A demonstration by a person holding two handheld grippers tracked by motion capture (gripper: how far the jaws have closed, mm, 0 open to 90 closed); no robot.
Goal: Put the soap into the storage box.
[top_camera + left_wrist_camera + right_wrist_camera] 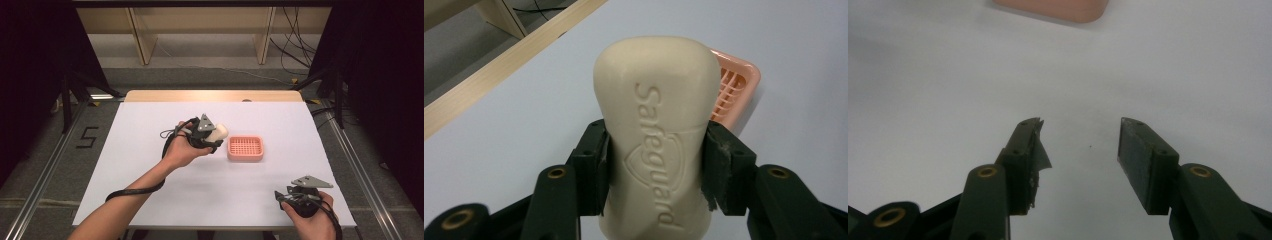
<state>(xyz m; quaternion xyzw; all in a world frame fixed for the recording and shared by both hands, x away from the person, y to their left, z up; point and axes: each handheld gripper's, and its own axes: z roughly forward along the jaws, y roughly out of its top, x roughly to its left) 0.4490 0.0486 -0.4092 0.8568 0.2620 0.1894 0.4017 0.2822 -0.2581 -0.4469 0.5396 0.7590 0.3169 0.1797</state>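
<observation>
Soap is the thing in hand here: a cream-coloured soap bar [656, 135] with a brand word pressed into its face sits clamped between the two black jaws of the left hand-held gripper [212, 138], held above the white bench [150, 190] and just beside the pink soap dish [245, 148], not yet over it. In the left gripper view the pads [600, 170] press on the two long side faces of the bar at about its middle, where the bar is a little narrower, and the rounded far end sticks out well beyond the jaws toward the dish. I judge that such a bar is stiff and fairly light, so it will not bend or crush, but its surface is smooth and its edges are rounded, so it may slide or turn between the pads if the grip is loose or sits too near one end. The waist is a good place to hold it, because the wider ends prevent slipping out along its length. The dish has a slotted floor and a low rim, so the bar should be lowered flat and released gently. The right hand-held gripper [292, 196] rests near the front right corner of the bench, its jaws apart with nothing between them, and the right gripper view looks along them toward the dish.
</observation>
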